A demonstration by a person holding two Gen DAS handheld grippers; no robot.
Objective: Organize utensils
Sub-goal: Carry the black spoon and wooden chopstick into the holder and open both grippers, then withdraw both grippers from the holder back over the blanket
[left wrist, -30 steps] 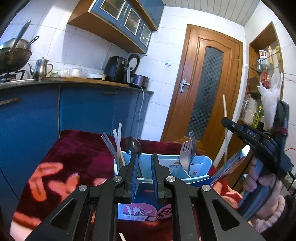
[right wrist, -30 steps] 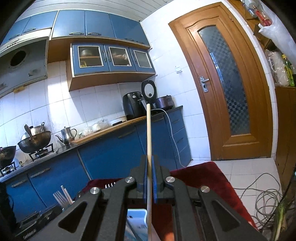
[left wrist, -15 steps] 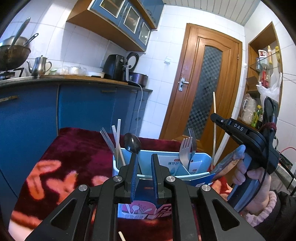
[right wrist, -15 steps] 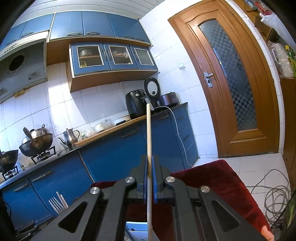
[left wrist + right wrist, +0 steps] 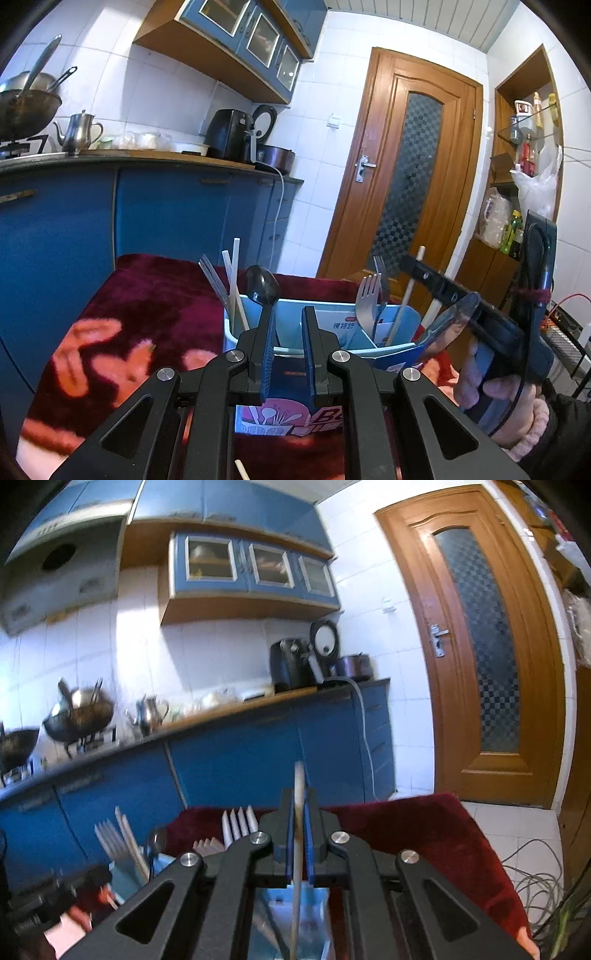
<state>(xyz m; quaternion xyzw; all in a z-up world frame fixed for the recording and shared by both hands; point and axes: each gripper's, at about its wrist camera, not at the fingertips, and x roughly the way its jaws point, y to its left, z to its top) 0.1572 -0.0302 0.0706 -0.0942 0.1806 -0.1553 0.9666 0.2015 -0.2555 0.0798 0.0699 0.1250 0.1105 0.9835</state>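
A light blue utensil holder [image 5: 229, 334] stands on a dark red plush cloth [image 5: 147, 295]. It holds pale chopsticks [image 5: 235, 280], a black spoon [image 5: 263, 288] and metal forks [image 5: 369, 301]. My left gripper [image 5: 288, 332] is shut on the holder's near wall. My right gripper [image 5: 300, 801] is shut on a wooden chopstick [image 5: 298, 775] that stands upright. In the left wrist view the right gripper [image 5: 409, 265] hovers over the holder's right end, and the chopstick [image 5: 400, 310] slants down into the right compartment beside the forks. The right wrist view shows the holder [image 5: 314, 915] below the jaws.
A person's hand [image 5: 491, 391] carries the right gripper at the right. One loose chopstick [image 5: 240, 469] lies on the cloth near me. Blue cabinets [image 5: 166, 214] run behind, a wooden door [image 5: 413, 177] stands beyond, and cables [image 5: 535, 878] lie on the floor.
The right gripper has come down and toward the holder with the chopstick, whose lower end now sits in the right compartment. The left gripper has kept its hold and place.
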